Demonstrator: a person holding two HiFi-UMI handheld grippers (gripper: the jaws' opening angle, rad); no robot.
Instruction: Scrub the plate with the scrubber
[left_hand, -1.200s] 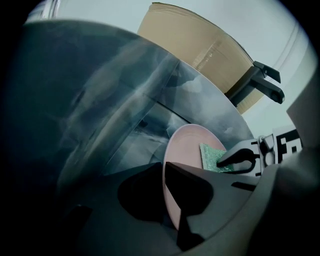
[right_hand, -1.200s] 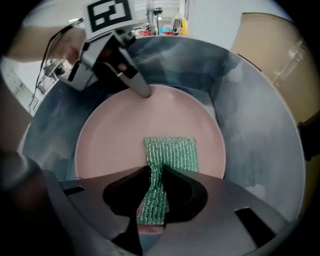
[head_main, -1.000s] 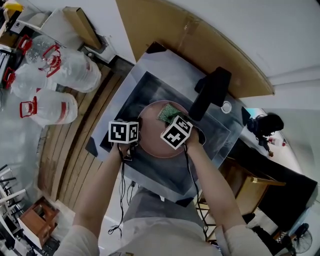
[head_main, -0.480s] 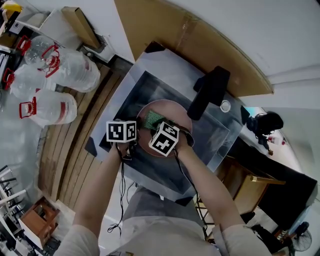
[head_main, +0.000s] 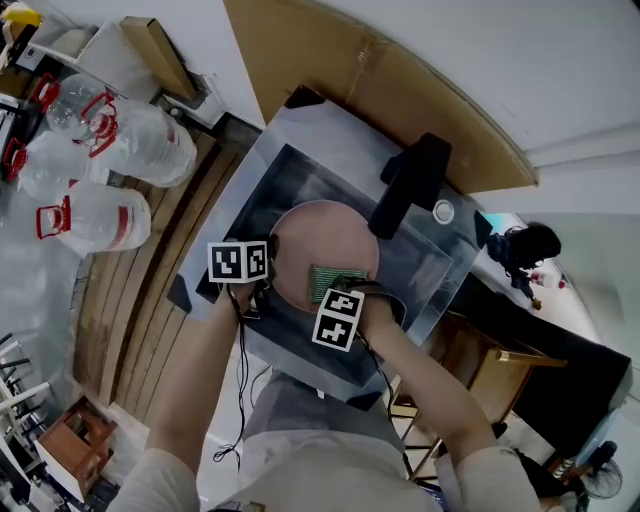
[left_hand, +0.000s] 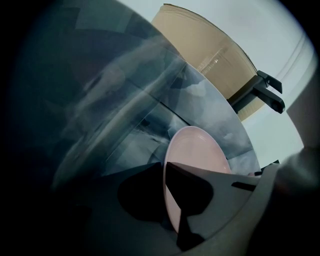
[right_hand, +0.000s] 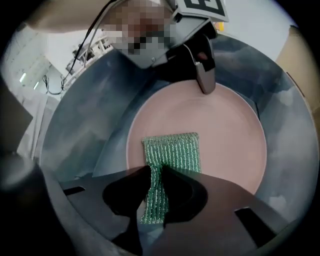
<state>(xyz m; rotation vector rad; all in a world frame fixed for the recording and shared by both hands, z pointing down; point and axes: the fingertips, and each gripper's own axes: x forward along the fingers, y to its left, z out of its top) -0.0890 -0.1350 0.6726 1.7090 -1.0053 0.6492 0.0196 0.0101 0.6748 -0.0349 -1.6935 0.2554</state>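
Right gripper view, right tool (right_hand: 156, 170) pinching scrubber (right_hand: 172, 149) on pink plate (right_hand: 227, 130), left tool (left_hand: 163, 166) seemingly clamping plate's rim

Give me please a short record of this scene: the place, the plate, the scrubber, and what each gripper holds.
place: metal sink
plate: pink, in the sink
scrubber: green, its free end lies on the plate
left gripper: jaws shut on the plate's rim
right gripper: jaws shut on the scrubber

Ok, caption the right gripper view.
Right tongs hold a green scrubber on the pink plate in the sink; left tongs grip its rim.
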